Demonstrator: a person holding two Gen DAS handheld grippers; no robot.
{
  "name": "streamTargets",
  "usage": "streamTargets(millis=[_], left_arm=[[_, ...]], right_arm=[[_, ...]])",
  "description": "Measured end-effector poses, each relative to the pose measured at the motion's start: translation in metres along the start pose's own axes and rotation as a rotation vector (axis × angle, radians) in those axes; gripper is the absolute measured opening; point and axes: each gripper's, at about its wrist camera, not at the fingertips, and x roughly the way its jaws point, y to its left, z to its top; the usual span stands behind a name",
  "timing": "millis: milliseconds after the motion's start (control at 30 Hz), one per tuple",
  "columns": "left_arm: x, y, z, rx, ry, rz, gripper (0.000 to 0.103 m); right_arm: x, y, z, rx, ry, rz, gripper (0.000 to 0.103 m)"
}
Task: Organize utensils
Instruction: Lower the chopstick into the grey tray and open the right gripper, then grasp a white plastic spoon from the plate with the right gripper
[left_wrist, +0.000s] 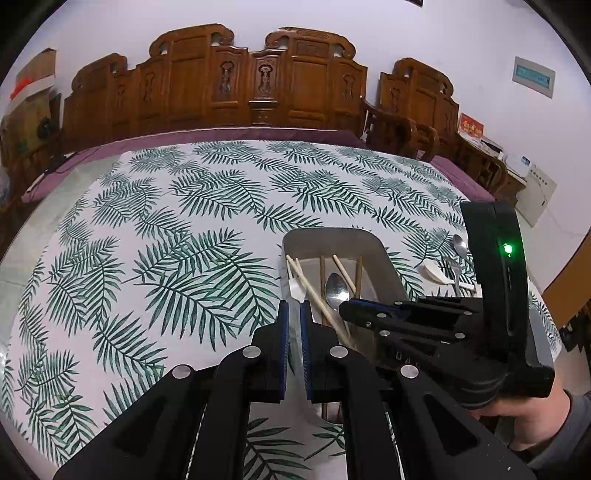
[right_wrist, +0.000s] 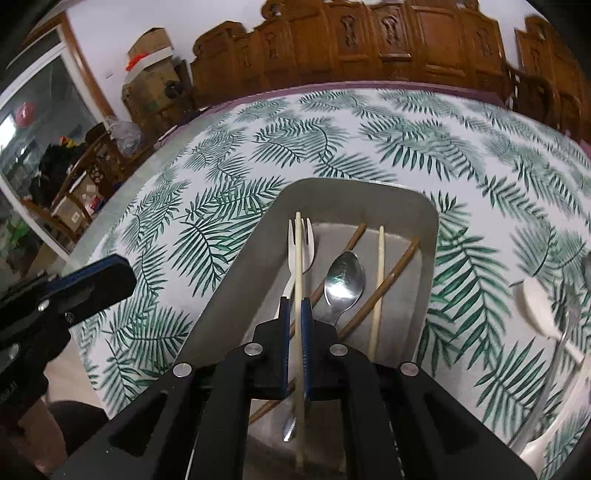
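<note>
Right wrist view: right claw (right_wrist: 295, 306) pinches a pale chopstick (right_wrist: 298, 266) over the tray (right_wrist: 430, 236); released crooked, it could roll off the white fork (right_wrist: 308, 240).

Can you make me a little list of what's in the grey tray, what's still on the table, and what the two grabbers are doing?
tray: grey tray on the leaf tablecloth
in tray: white fork, metal spoon, pale chopstick, brown chopsticks
right gripper: shut on light chopstick over the tray
left gripper: shut, holding nothing
still on table: white spoon, metal spoon on cloth
</note>
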Motion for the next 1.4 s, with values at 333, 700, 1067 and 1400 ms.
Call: streamTargets(millis=[333, 700, 1067, 1400], left_arm=[[0.0, -0.012, 0.0, 0.017, -0.007, -0.025, 0.005], [0.004, -0.057, -0.004, 0.086, -0.007, -0.101, 0.036], [0.013, -0.103, -0.012, 0.144, 0.008, -0.148, 0.04], [0.024, -0.129, -0.02, 0.166, 0.03, -0.192, 0.04]], right_arm=[[-0.043, -0.023, -0.003, -0.042, -0.074, -0.015, 0.008], [-0.11, -0.092, -0.028, -0.047, -0.122, -0.174, 0.008], [-0.142, -0.154, -0.055, 0.028, -0.111, -0.278, 0.008], [-0.134, -0.169, -0.079, 0.057, -0.076, -0.302, 0.016]])
